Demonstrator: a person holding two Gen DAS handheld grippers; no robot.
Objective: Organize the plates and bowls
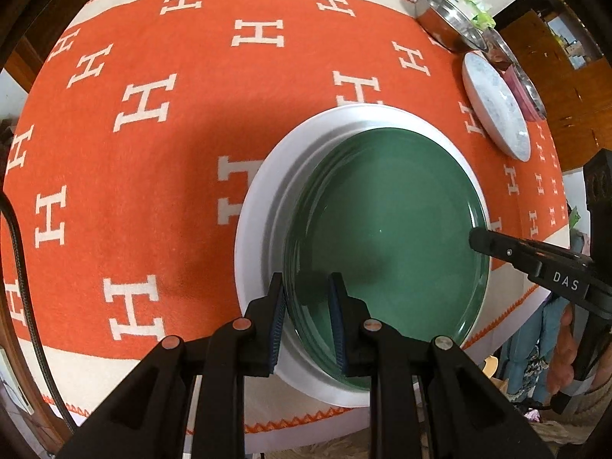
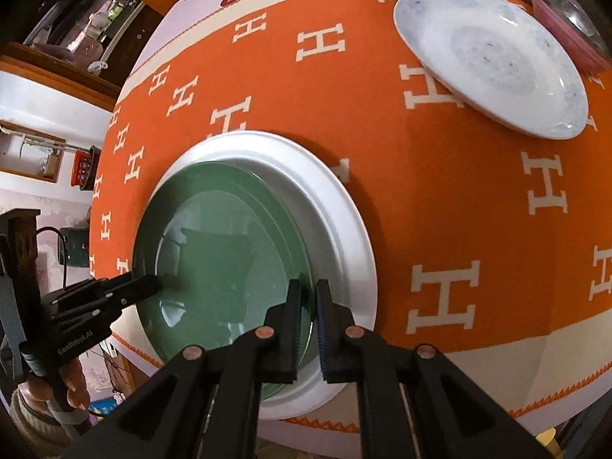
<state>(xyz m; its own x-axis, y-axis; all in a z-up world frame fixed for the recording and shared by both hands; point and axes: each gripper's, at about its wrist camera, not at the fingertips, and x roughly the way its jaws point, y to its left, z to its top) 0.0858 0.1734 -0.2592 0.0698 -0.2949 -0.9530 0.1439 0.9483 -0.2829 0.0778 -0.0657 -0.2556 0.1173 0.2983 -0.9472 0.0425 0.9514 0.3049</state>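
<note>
Green glaze sits inside white — the green plate (image 1: 390, 229) is nested in the large white plate (image 1: 260, 206) near the front edge of the surface (image 1: 153, 176), which wears an orange cloth patterned with pale letters. The left hand-held gripper (image 1: 308, 302) pinches the green plate's rim on one side, its pads narrowed onto the edge; the right hand-held gripper (image 2: 306, 317) pinches the opposite rim, its pads nearly pressed together around the thin lip. Whether the green plate already rests with its full weight on the white one, or hovers just above, cannot be told from these views.

As a judgement, the stacking of this pair is at its last stage: what is left is to let go on both sides and draw back. More remains after that — a pale patterned plate (image 2: 493, 57) lies alone, well apart toward the far side, and steel bowls (image 1: 451, 23) stand at the far edge beside a pinkish dish, only partly visible. Those are not yet gathered, so the task looks less than half done.
</note>
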